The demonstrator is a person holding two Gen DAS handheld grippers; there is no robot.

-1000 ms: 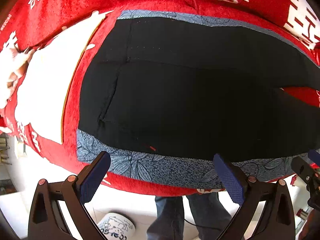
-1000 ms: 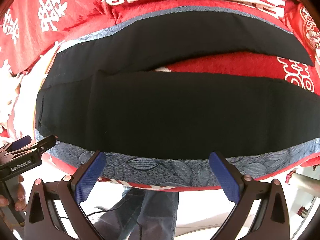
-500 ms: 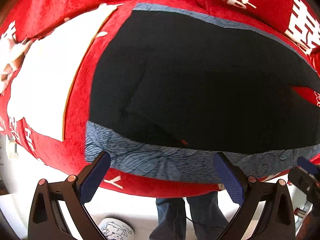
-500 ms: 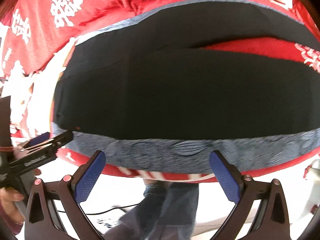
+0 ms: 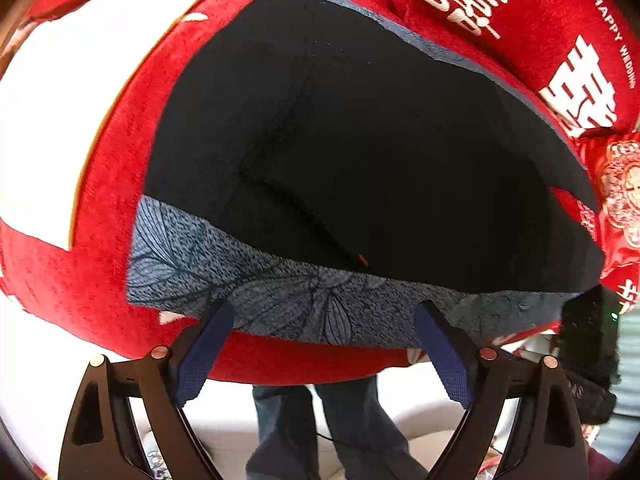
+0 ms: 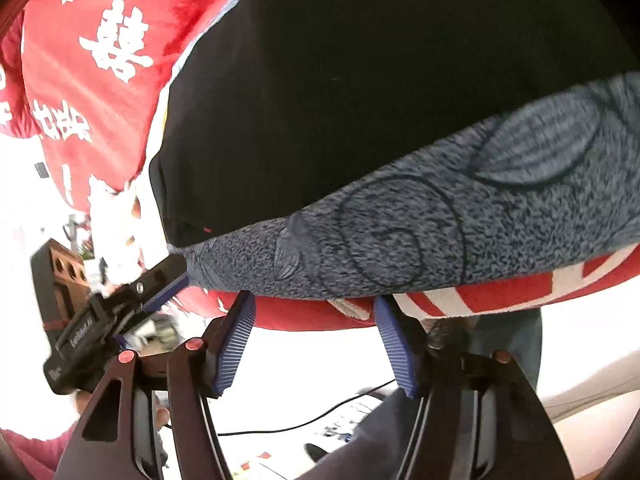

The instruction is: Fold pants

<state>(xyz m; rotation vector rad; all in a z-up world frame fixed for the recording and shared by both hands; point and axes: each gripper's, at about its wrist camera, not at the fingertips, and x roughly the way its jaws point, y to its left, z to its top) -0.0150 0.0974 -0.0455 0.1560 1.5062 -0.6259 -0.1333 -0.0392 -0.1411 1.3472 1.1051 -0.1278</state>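
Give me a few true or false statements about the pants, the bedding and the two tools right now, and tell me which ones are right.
1. The pants are black. True.
2. The pants lie directly on a bare wooden floor. False: they lie on a blue-grey leaf-patterned towel over a red blanket.
3. The left tool is clamped on the waistband. False: its jaws are closing but nothing is pinched yet.
4. The right tool holds nothing; its jaws are closing. True.
5. The blanket carries white characters. True.

Plain black fabric pants (image 5: 380,152) lie on a grey-blue leaf-patterned fleece mat (image 5: 280,300); beneath it, a red plush bedspread (image 5: 108,160) carries white characters.
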